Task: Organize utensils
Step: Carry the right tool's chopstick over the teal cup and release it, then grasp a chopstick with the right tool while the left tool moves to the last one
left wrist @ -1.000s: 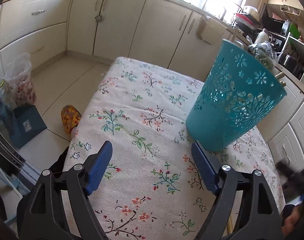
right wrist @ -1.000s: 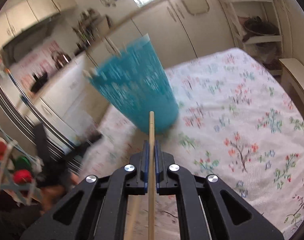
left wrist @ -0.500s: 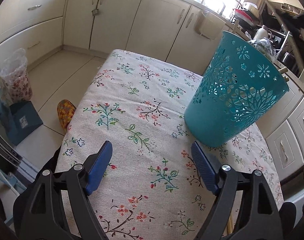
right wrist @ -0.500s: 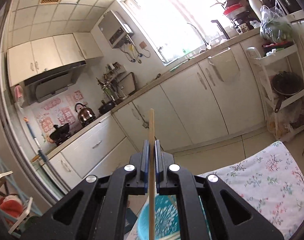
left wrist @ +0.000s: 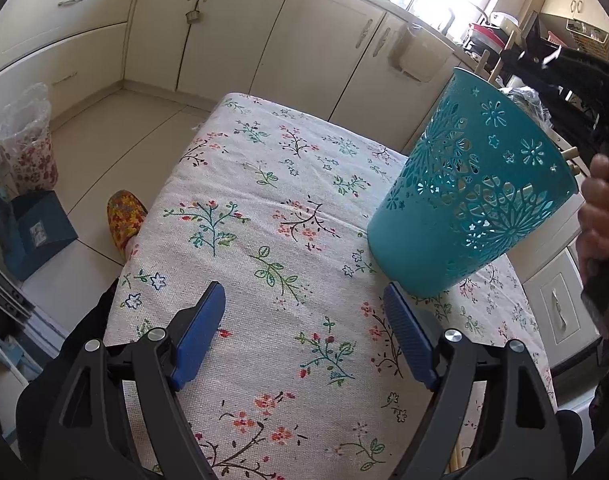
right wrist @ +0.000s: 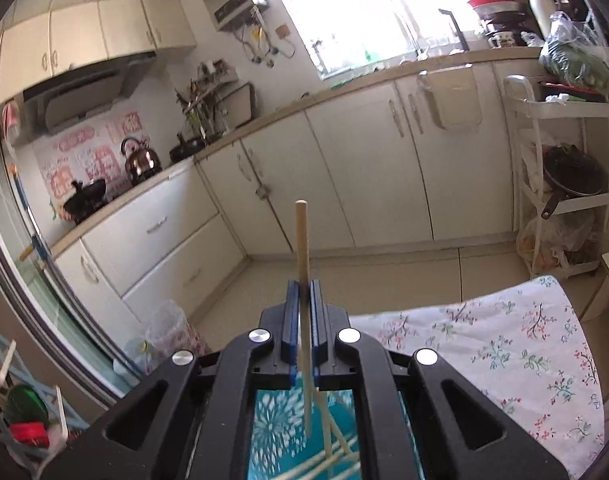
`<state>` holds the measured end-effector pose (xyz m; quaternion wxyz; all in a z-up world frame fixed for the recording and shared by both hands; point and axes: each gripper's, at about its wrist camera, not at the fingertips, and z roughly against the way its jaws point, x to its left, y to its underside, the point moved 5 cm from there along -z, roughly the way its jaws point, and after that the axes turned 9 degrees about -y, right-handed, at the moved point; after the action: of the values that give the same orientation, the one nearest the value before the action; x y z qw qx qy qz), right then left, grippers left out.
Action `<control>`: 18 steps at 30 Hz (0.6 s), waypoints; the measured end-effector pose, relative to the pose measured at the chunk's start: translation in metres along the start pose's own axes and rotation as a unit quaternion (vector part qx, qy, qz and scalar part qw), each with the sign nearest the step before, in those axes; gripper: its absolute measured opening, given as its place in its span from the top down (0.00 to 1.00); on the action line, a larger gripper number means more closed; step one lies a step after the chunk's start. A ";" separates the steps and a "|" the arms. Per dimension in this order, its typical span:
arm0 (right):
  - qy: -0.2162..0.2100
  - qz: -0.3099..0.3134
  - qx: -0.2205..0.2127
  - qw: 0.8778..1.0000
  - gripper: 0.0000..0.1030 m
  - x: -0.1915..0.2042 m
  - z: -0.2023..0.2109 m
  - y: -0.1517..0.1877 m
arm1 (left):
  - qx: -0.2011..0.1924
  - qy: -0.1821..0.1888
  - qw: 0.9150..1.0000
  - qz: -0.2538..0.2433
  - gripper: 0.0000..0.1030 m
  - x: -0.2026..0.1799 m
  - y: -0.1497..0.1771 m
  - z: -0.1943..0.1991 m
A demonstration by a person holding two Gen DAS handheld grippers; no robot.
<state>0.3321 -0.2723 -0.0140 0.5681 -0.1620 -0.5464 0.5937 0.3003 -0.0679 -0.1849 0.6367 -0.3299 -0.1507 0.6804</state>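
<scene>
Standing on floral tablecloth (left wrist: pixel 264 208), teal basket (left wrist: pixel 472 208), chopsticks (right wrist: pixel 336 452) inside

L gripper (left wrist: pixel 304 336) open wide over floral tablecloth (left wrist: pixel 264 208), nothing btwn blue pads (left wrist: pixel 200 332). Teal cutout basket (left wrist: pixel 472 208) stands far right on table, wooden stick tips (left wrist: pixel 568 154) poking above rim. Person's hand (left wrist: pixel 600 216) at right edge by basket. Patterned slipper (left wrist: pixel 124 216) on floor left; cream cabinets (left wrist: pixel 264 36) far.

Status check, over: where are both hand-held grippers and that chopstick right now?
Left hand-held gripper open, empty, over the floral tablecloth. Right hand-held gripper shut on a wooden chopstick, above the teal basket. Nothing in the way.
</scene>
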 end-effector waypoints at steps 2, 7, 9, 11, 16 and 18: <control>0.005 0.016 0.017 1.000 0.92 0.003 0.001 0.008 | 0.001 -0.001 1.000 0.001 0.25 0.001 0.000 0.000; -0.001 0.012 -0.004 1.000 0.81 0.007 0.029 0.010 | 0.001 -0.004 1.000 0.003 0.25 0.002 0.000 -0.001; -0.003 0.004 -0.026 1.000 0.81 0.010 0.054 0.014 | 0.001 -0.003 1.000 0.006 0.25 0.002 0.000 -0.001; -0.005 -0.004 -0.040 0.999 0.80 0.012 0.076 0.023 | 0.001 -0.003 1.000 0.009 0.25 0.003 0.000 -0.001; 0.022 -0.026 0.043 0.999 0.80 0.016 0.101 0.109 | 0.001 -0.002 1.000 0.010 0.24 0.004 0.000 -0.001; 0.037 -0.027 0.101 0.994 0.80 0.015 0.095 0.151 | 0.001 -0.002 1.000 0.009 0.24 0.003 0.000 -0.001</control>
<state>0.1755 -0.2666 -0.1002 0.6173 -0.1115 -0.4664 0.6236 0.3011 -0.0649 -0.1867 0.6305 -0.3290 -0.1484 0.6872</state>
